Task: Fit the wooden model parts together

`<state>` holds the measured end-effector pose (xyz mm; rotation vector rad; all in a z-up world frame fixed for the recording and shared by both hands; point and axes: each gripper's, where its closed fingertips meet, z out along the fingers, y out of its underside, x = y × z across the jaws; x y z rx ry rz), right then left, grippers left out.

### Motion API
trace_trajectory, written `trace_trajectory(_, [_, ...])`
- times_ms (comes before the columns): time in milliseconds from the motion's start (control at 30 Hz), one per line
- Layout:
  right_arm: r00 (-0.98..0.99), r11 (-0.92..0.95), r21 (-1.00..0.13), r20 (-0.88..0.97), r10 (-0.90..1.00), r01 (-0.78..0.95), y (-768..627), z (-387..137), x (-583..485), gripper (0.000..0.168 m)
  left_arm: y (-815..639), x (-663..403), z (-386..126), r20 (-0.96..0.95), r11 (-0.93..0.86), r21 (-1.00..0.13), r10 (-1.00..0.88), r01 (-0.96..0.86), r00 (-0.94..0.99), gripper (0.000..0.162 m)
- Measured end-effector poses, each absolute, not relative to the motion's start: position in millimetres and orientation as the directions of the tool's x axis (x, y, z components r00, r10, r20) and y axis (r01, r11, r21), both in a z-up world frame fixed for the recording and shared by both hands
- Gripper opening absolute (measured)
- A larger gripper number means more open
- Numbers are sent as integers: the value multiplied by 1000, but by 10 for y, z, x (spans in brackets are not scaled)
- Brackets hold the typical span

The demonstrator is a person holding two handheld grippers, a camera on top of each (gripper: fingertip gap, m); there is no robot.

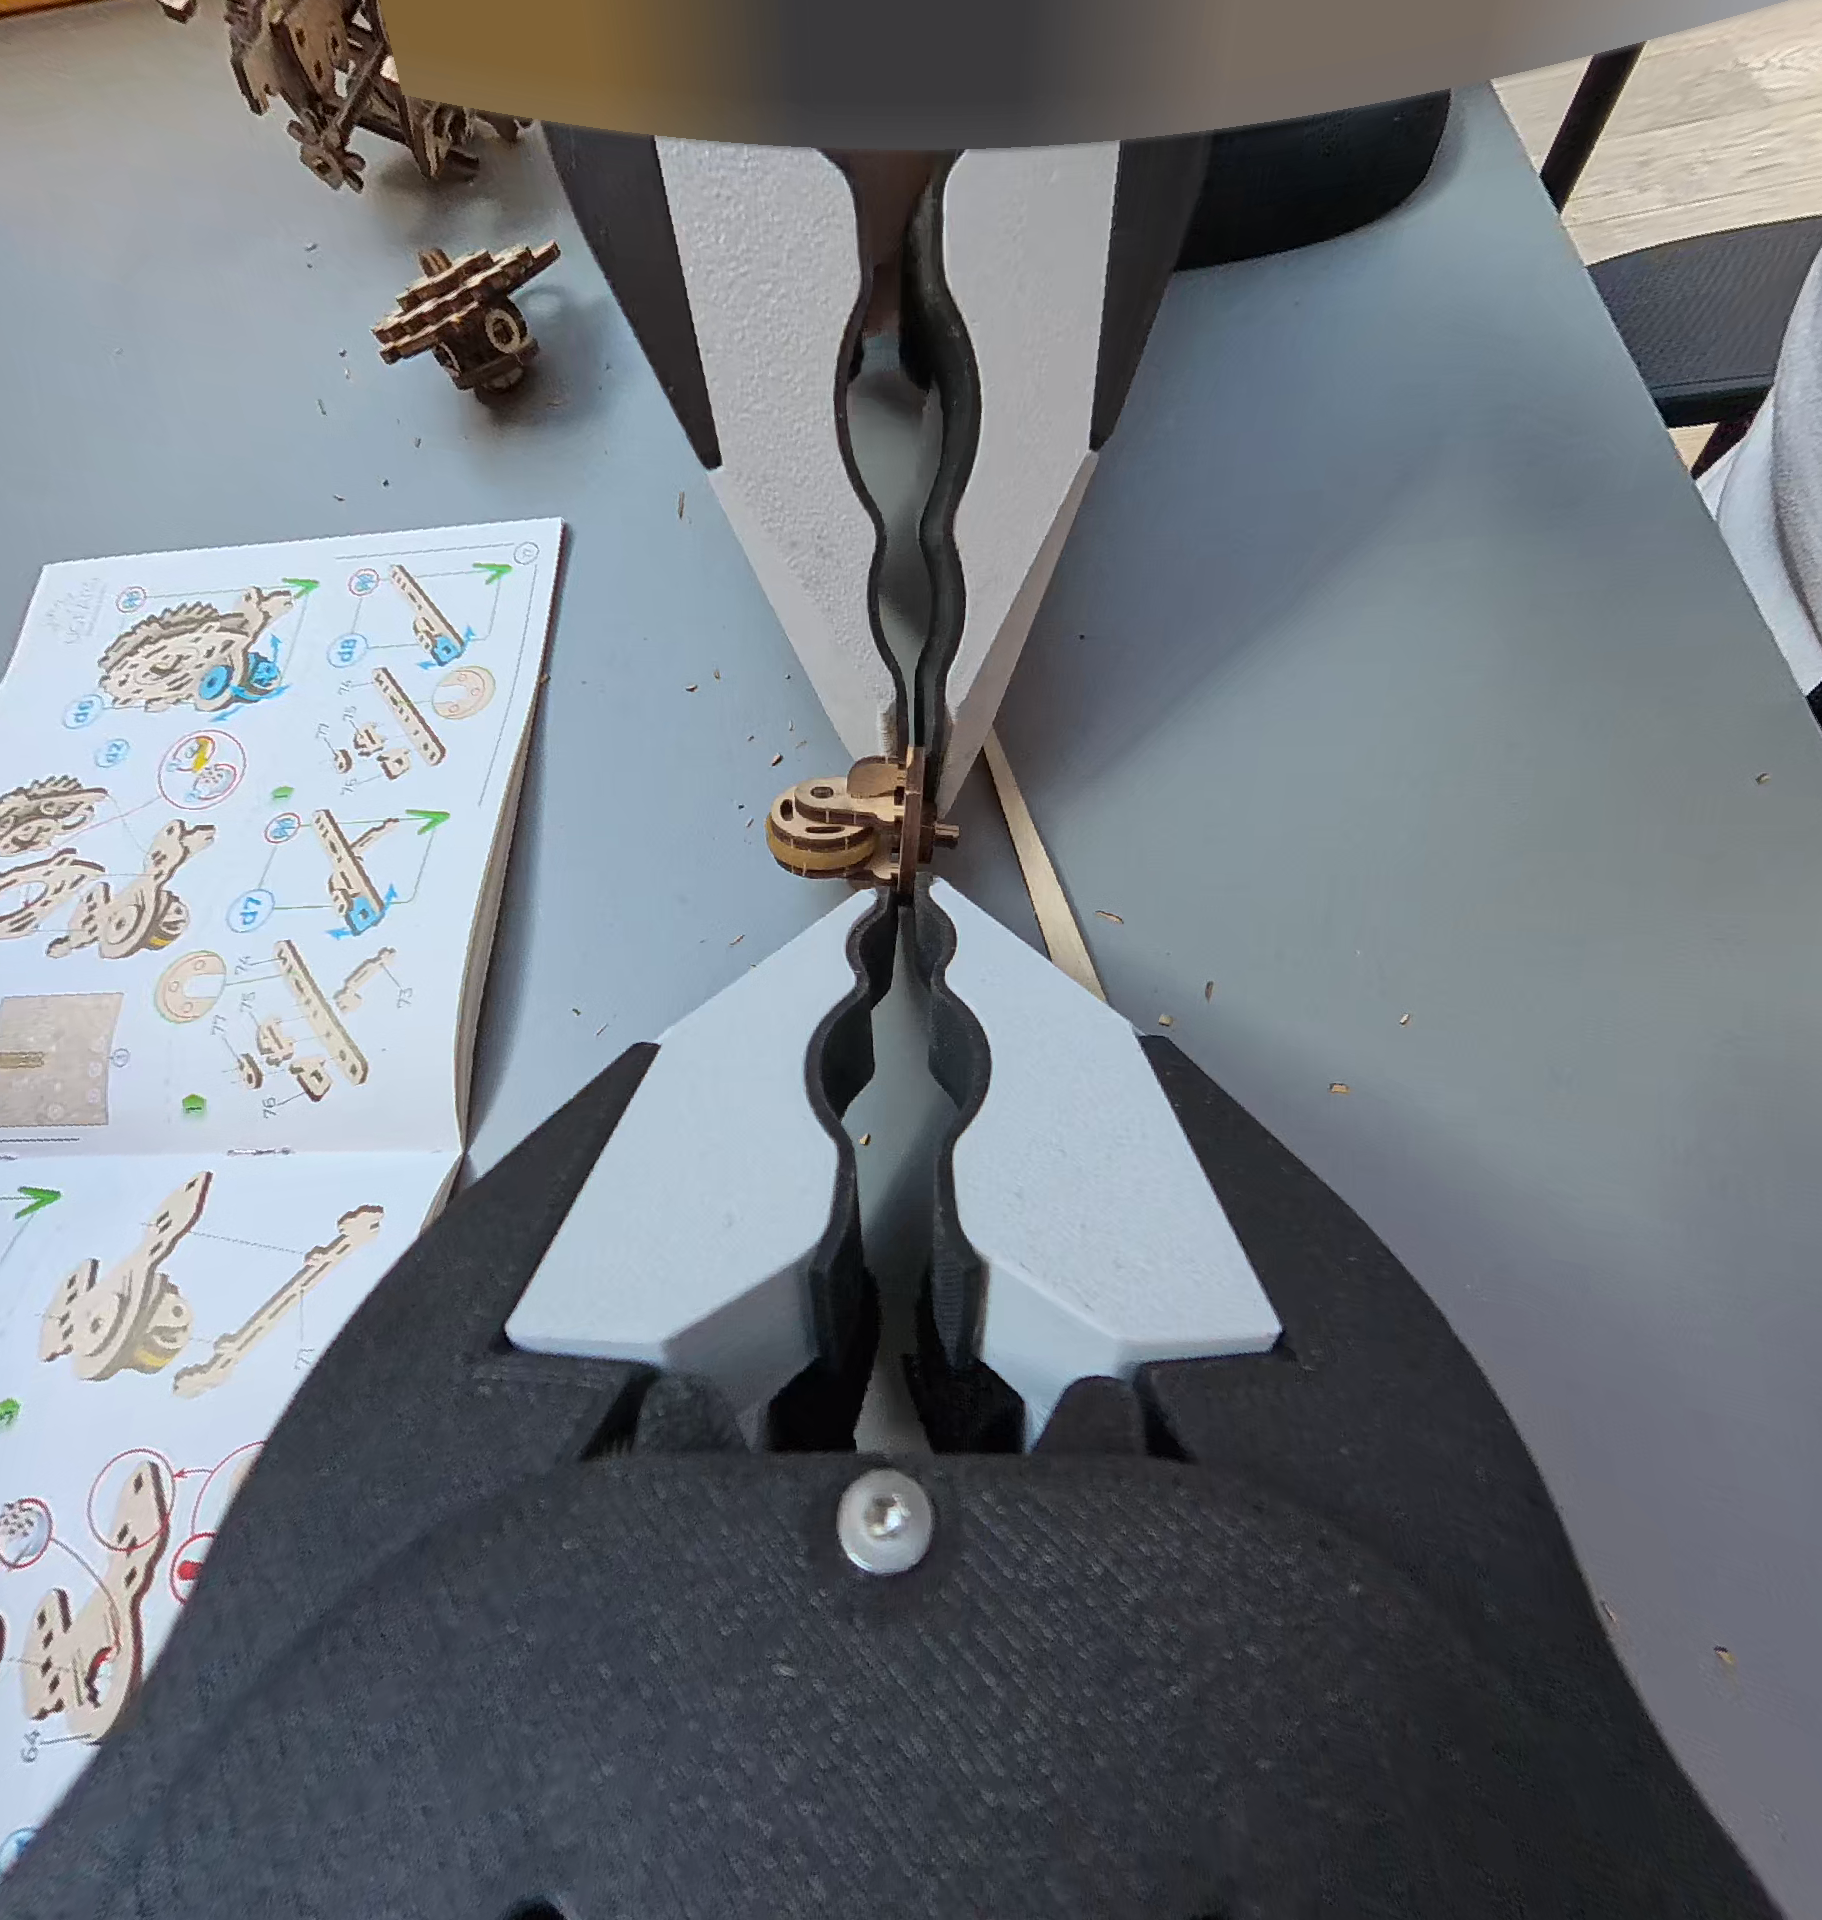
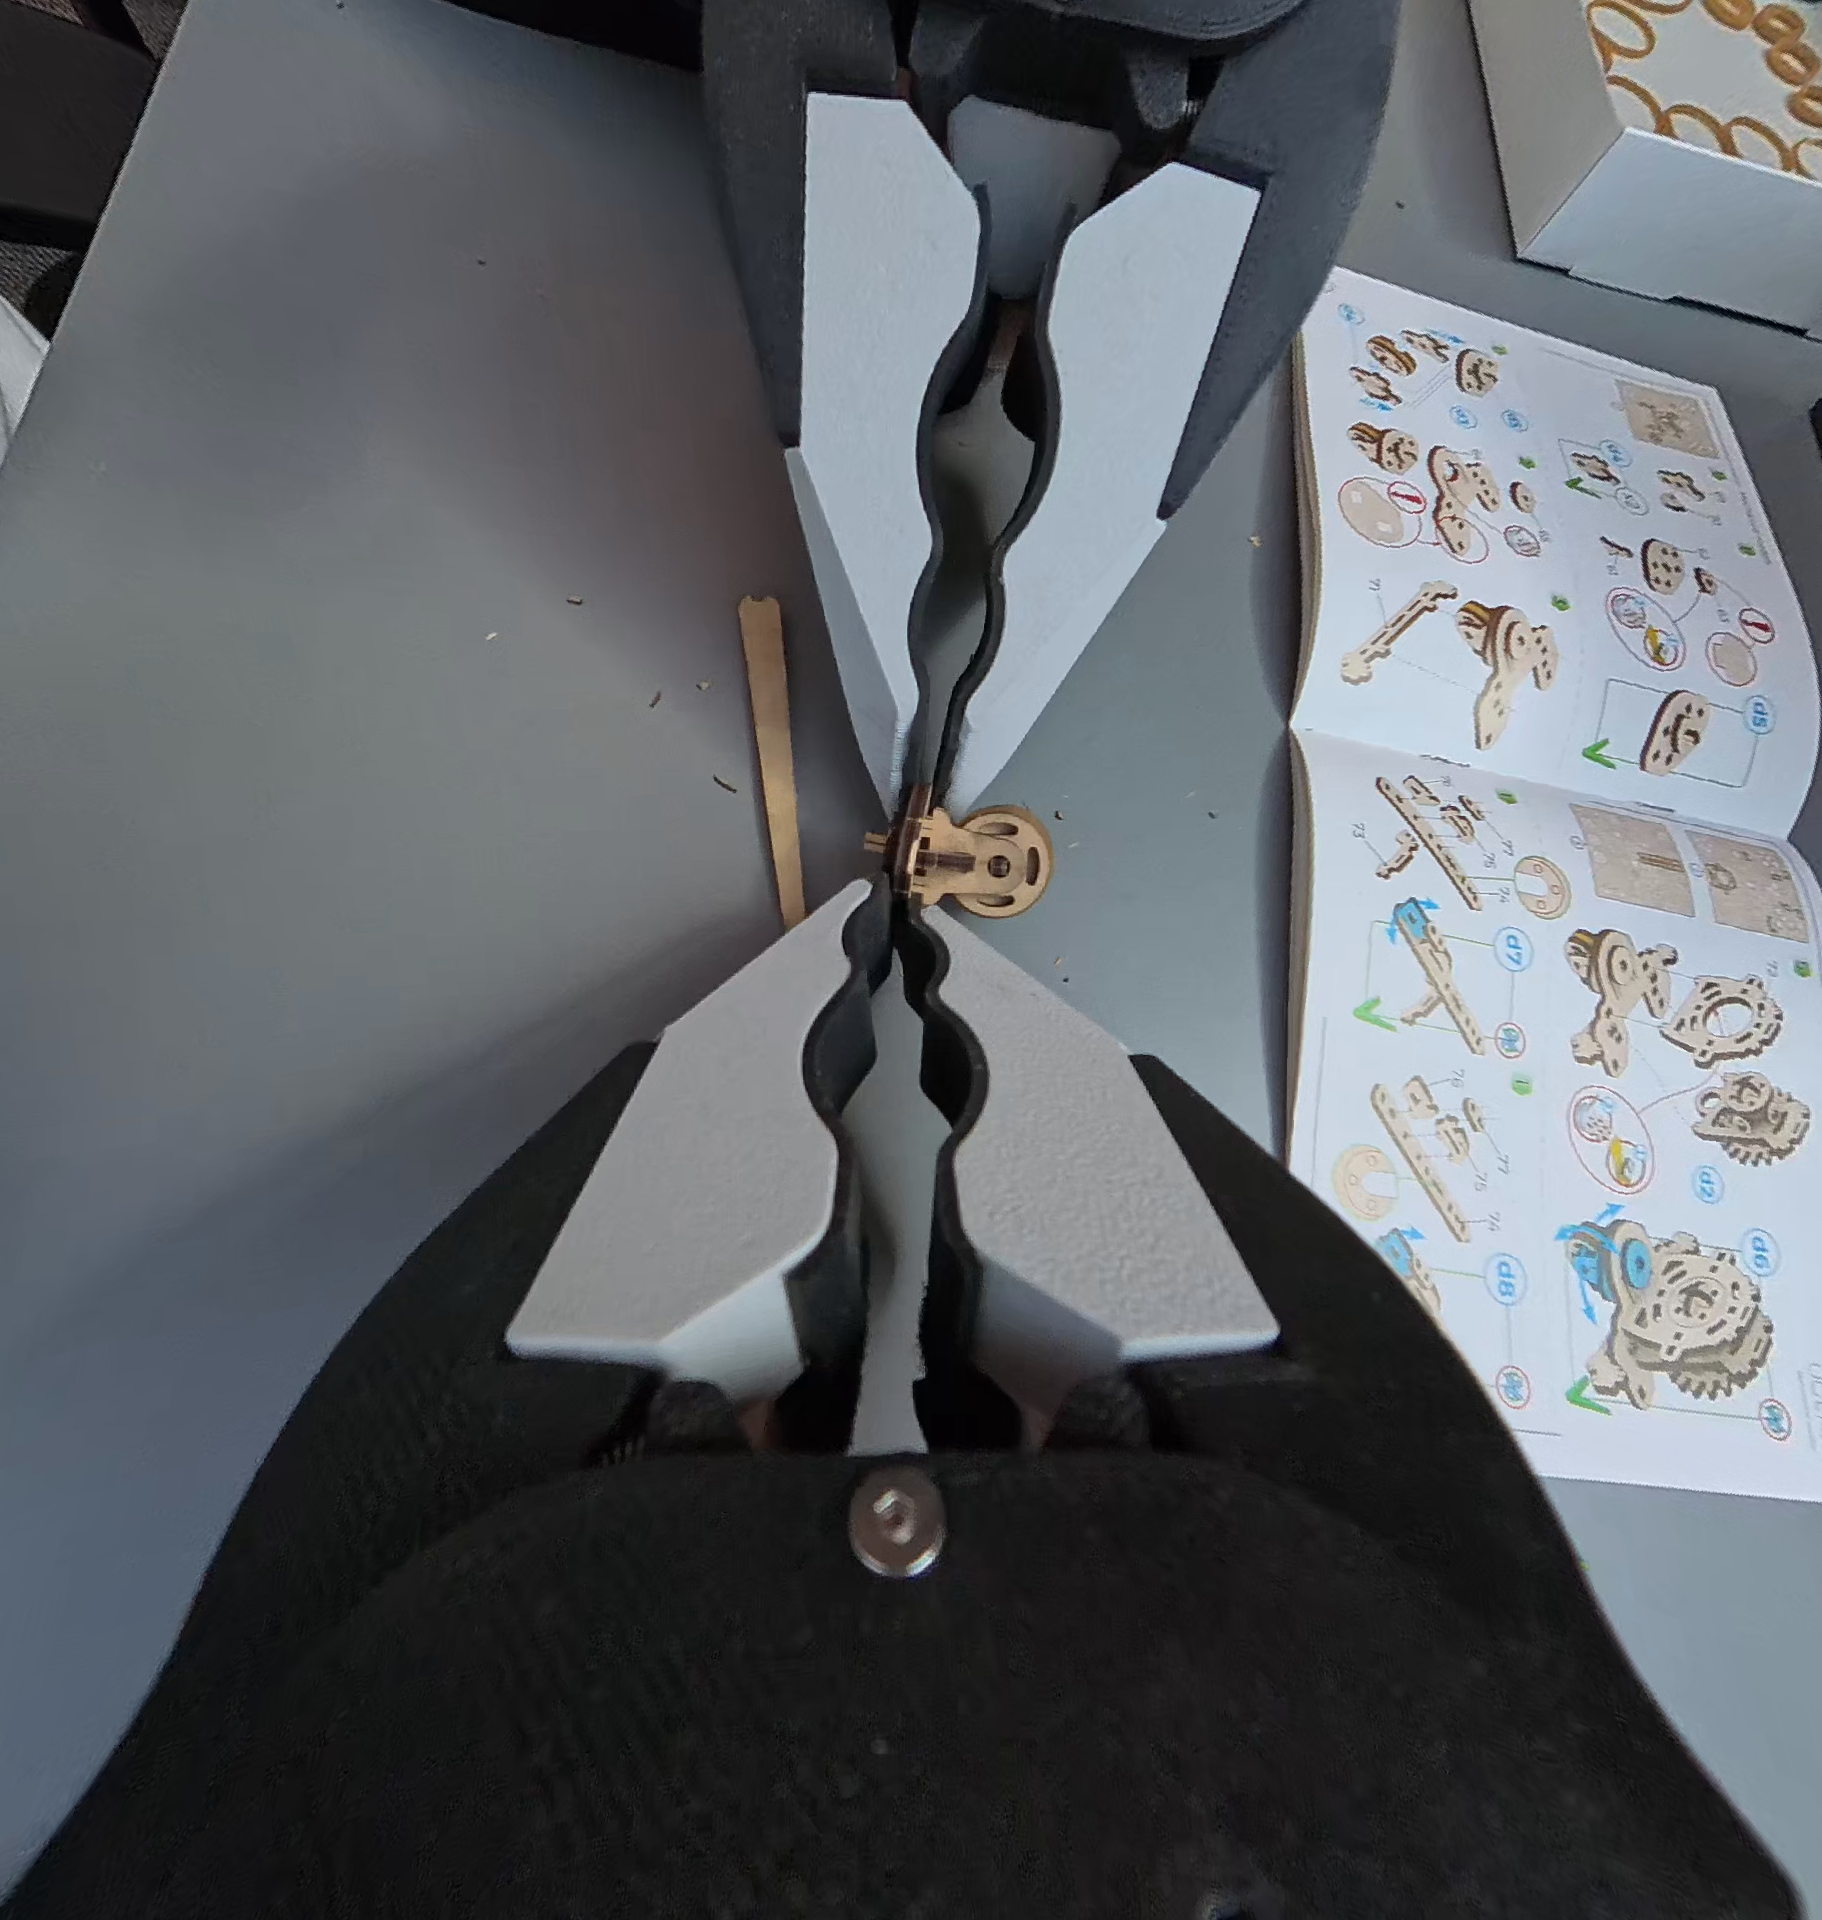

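A: Left to right, left wrist view. Open instruction booklet [image 1: 252,831] flat on the grey tabletop [image 1: 1406,727]. Beyond it a small gear cluster [image 1: 465,322], and a larger built-up wooden piece [image 1: 335,94] at the far edge.

B: Then the work itself?

A: Centre. Left tool [image 1: 902,904] pressed together, its tips pinching the lower edge of a thin wooden plate [image 1: 915,821]. Right tool [image 1: 912,732] reaches in from opposite, also closed, on the upper edge of that plate. A small wooden wheel assembly [image 1: 824,831] juts off the plate's left face.

B: So both grip one part?

A: Looks so. The piece is held between the tips above the tabletop. A flat wooden stick [image 1: 1042,883] lies just to the right.

B: Advice for the fit?

A: My judgement: keep the two grips in line, push squarely along the peg, no twisting. Thin plywood probably snaps if levered.
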<state>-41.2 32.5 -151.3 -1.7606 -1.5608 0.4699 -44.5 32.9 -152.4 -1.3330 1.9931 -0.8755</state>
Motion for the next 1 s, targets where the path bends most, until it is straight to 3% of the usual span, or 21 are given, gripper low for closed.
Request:
trace_trajectory(33, [193, 4, -716, 193, 962, 698, 323, -1516, -408, 0, 326, -445, -1524, -106, 286, -781, -937, -555, -334, 1])
trace_trajectory(100, [194, -56, -727, 108, 975, 684, 287, -1526, -389, 1, 310, -445, -1515, -104, 290, -785, -933, -548, -344, 1])
trace_trajectory(300, [207, -27, -805, 120, 971, 593, 368, -1350, -386, 49, 259, -459, -1404, -104, 290, -826, -921, -483, -374, 1])
trace_trajectory(500, [142, 158, -796, 292, 946, 585, 281, -1206, -451, 29, 161, -455, -1293, -109, 294, -863, -903, -411, -417, 1])
trace_trajectory(800, [170, 73, -854, 186, 968, 516, 269, -1136, -476, 31, 134, -470, -1213, -62, 246, -890, -899, -384, -434, 0])
trace_trajectory(1000, [218, 169, -869, 298, 929, 465, 339, -942, -460, 29, 205, -466, -1055, -16, 158, -933, -915, -324, -402, 0])
